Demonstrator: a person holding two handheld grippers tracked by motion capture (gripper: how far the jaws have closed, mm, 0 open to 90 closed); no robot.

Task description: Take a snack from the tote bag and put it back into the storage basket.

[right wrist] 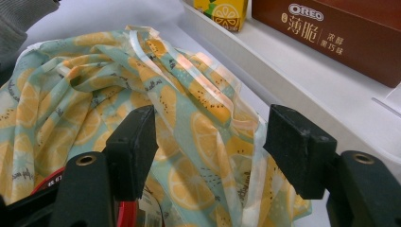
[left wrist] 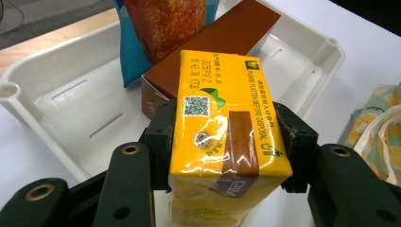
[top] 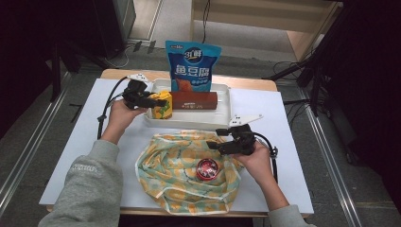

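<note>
Two grippers worked at the counter (top: 293, 156). The left gripper (left wrist: 227, 142) clamped the yellow juice carton (left wrist: 222, 132) by its sides, over the white tray's (left wrist: 61, 90) corner, with the brown box (left wrist: 227, 38) just beyond it. The right gripper (right wrist: 210, 142) stood wide, its jaws either side of a fold of the lemon-print bag (right wrist: 94, 94).

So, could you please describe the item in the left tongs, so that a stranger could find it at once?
Look at the white tray at the far side of the table. At its left end, the left tongs grip a small yellow drink carton by its two sides. Unlike the long brown box and the tall blue bag beside it, it is bright yellow and short.
</note>
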